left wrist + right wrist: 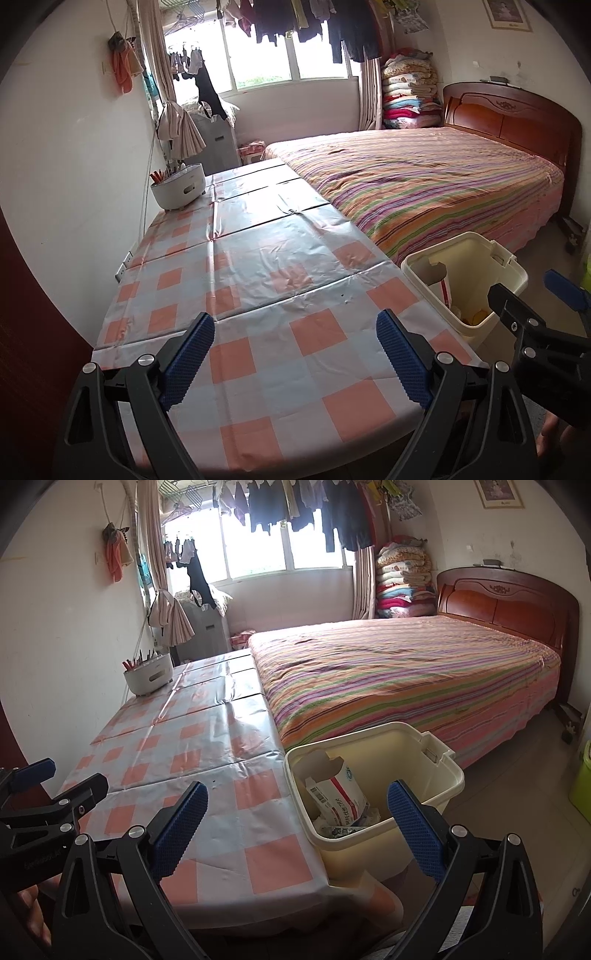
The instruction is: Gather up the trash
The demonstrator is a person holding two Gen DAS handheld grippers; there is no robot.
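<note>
Presently, both grippers stand released, jaws spread wide with nothing between the blue pads. The left gripper [295,354] hangs over the near edge of the desk [258,266], which carries a pink-and-white checked cloth; the right gripper [297,834] hangs over the desk's near right corner and the cream bin [428,794] just beside that corner, on the floor between desk and striped bed [406,672]. Inside the bin lie a torn white-and-red carton [340,794] and some crumpled wrappers beneath it. A white round holder [178,188] with utensils sits at the desk's far left edge, against the wall. The desk surface shows no loose litter.
</note>
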